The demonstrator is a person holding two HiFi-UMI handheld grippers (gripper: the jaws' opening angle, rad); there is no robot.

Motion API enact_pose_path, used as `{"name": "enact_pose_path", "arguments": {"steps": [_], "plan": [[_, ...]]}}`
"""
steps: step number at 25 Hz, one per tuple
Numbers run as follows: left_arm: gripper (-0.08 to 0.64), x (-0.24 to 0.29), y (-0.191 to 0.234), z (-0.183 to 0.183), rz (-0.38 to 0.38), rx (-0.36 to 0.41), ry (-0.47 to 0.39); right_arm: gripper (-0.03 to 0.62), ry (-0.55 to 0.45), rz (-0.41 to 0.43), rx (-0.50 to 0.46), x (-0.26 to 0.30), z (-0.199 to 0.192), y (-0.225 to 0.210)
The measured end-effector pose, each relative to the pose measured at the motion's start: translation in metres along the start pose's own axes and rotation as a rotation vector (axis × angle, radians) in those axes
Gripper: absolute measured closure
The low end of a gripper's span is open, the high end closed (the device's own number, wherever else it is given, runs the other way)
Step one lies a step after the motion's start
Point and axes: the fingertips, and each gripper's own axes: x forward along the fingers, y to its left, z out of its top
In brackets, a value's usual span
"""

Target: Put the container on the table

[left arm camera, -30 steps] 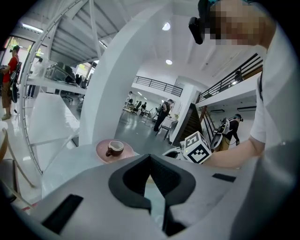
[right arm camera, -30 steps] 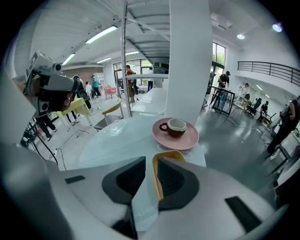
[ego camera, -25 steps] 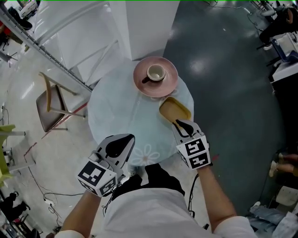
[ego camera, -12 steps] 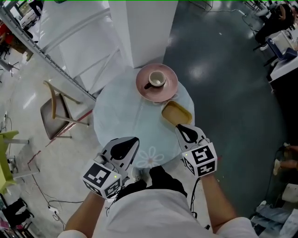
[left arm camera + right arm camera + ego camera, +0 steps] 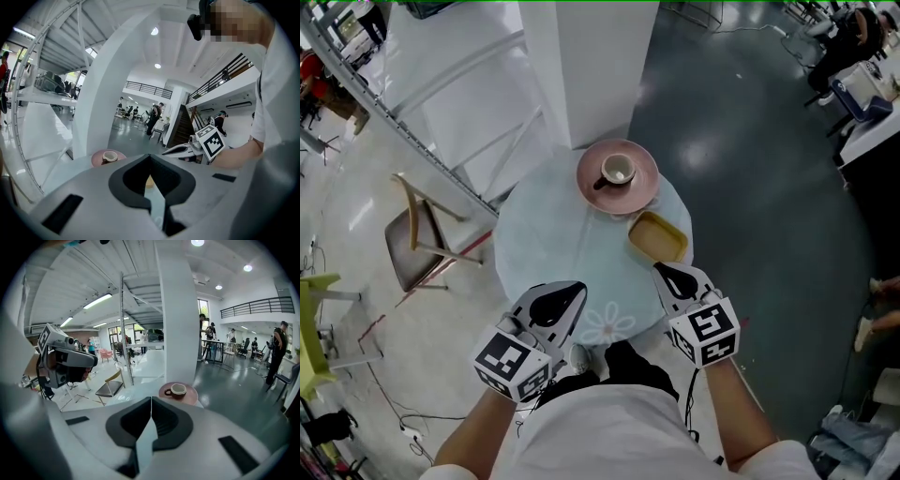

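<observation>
Shallow yellow rectangular container (image 5: 657,236) sits flat on the round table w/ pale blue cloth (image 5: 553,253), right side, just beside the pink plate (image 5: 645,190) that carries a white cup (image 5: 617,170). Container and plate look touching or nearly so; can't tell which.

Nothing is on or gripping the container. Right gripper (image 5: 662,270) hangs near the table's near edge, apart from the container, tips aimed roughly at it, jaws pressed together on nothing. Left gripper (image 5: 574,290) is by the near-left edge, well apart from the container, jaws also together and empty, per its own view.

Progress: looks like the placing itself is done, since the container is down, level and free of both grippers. What's left, if anything: prob. only pulling both hands clear of the table. No sign it needs re-seating.
</observation>
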Motion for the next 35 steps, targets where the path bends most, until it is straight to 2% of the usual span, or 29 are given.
{"name": "enact_pose_path", "arguments": {"steps": [15,35], "plan": [[0.538,-0.008,0.005,0.005,0.0,0.013,-0.004,0.571,0.003,0.024,-0.007,0.005,0.007,0.017],[0.538,-0.007,0.004,0.001,0.006,0.009,-0.001,0.571,0.009,0.035,-0.003,0.006,0.003,0.018]]}}
